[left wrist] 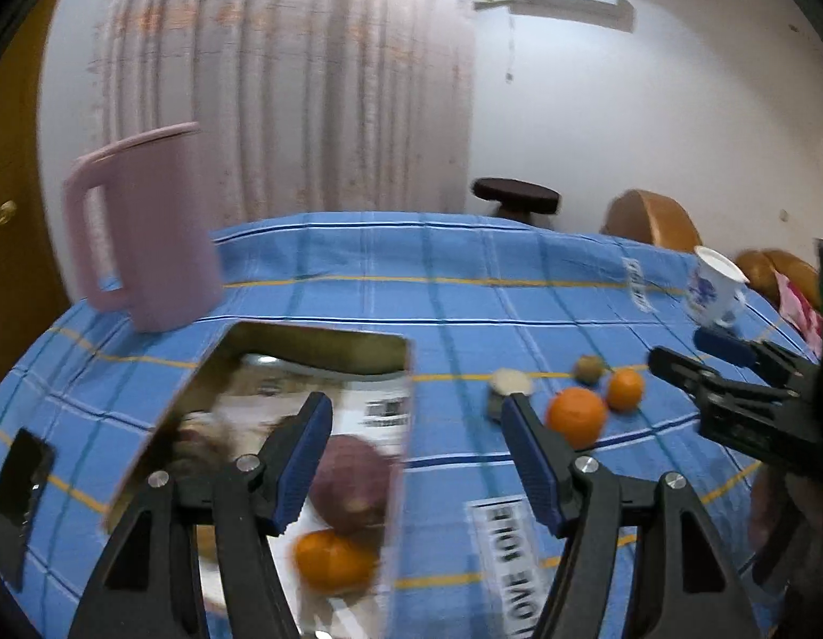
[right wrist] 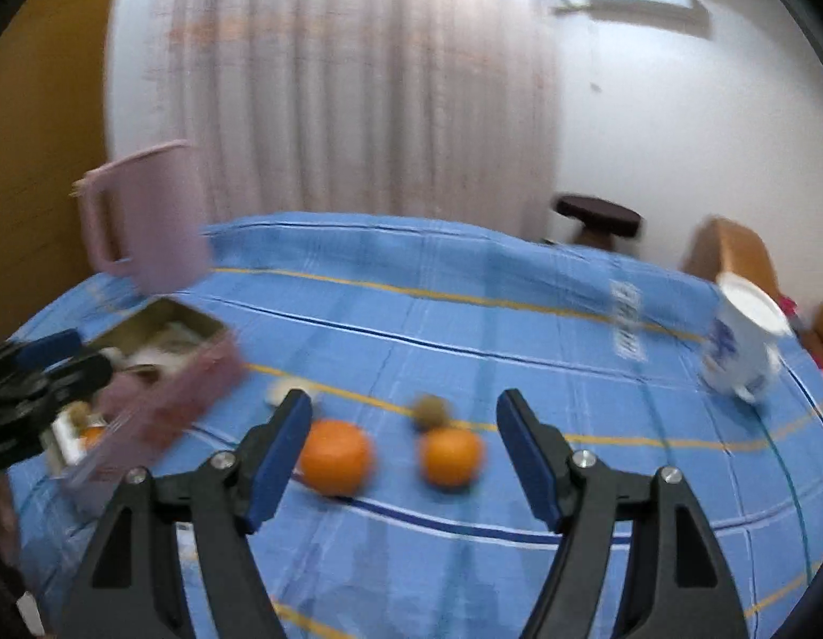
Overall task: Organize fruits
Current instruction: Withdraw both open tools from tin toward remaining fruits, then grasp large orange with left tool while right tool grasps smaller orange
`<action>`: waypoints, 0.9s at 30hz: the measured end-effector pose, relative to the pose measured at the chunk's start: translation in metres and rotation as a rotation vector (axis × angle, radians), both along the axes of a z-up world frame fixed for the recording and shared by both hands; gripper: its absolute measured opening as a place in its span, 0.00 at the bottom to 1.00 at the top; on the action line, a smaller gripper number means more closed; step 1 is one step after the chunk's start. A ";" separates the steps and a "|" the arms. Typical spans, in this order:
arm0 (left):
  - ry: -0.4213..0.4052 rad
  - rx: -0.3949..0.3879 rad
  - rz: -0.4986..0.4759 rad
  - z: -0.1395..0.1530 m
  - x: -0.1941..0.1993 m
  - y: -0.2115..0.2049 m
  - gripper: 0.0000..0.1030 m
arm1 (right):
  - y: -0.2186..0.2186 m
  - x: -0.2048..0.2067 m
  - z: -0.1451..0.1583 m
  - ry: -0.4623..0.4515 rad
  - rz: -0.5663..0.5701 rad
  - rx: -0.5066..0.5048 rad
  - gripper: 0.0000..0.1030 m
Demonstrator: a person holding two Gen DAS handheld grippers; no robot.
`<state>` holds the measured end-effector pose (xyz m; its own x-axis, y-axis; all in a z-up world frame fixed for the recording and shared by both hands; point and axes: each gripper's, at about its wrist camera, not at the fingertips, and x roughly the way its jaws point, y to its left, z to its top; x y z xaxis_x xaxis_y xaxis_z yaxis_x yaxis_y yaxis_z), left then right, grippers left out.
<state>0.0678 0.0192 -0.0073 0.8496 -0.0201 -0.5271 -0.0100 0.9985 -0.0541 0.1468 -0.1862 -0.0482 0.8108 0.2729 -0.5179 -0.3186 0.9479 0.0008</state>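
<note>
Right wrist view smeared all over by motion blur: tin box [right wrist: 161, 373] left of right gripper [right wrist: 403, 420] just a streak, contents unreadable. Small brownish fruit [right wrist: 431, 411] ahead between its fingers, too soft to name. Left view: whatever sits behind purple fruit [left wrist: 350, 484] in tin is mush. Pale lump [left wrist: 510, 381] past left gripper [left wrist: 416, 426], can't identify. Phone [left wrist: 17, 490] cut by left edge.

A blue plaid tablecloth [right wrist: 464, 309] bears a pink pitcher [left wrist: 145, 234], tin [left wrist: 315, 343], oranges [right wrist: 336, 458] and mug [right wrist: 741, 351].
</note>
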 end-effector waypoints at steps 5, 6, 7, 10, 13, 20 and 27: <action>0.038 0.033 -0.044 -0.013 0.025 -0.029 0.65 | -0.013 0.025 -0.016 0.099 -0.046 0.021 0.65; 0.045 0.031 -0.049 -0.015 0.027 -0.031 0.65 | -0.013 0.029 -0.019 0.120 -0.040 0.022 0.64; 0.063 0.033 -0.055 -0.018 0.033 -0.034 0.65 | -0.012 0.031 -0.022 0.134 -0.035 0.023 0.62; 0.080 0.034 -0.068 -0.023 0.040 -0.041 0.65 | -0.005 0.036 -0.031 0.165 -0.019 0.009 0.58; 0.092 0.040 -0.078 -0.026 0.046 -0.046 0.65 | -0.004 0.043 -0.037 0.206 -0.008 0.014 0.52; 0.117 0.019 -0.108 -0.029 0.053 -0.054 0.65 | 0.002 0.036 -0.040 0.227 0.050 0.017 0.41; 0.123 0.015 -0.153 -0.032 0.054 -0.070 0.65 | -0.023 0.018 -0.030 0.147 -0.042 0.067 0.41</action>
<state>0.1216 -0.0503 -0.0393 0.7662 -0.1350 -0.6283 0.1363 0.9896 -0.0465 0.1644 -0.2092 -0.0780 0.7391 0.2784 -0.6134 -0.2703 0.9566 0.1084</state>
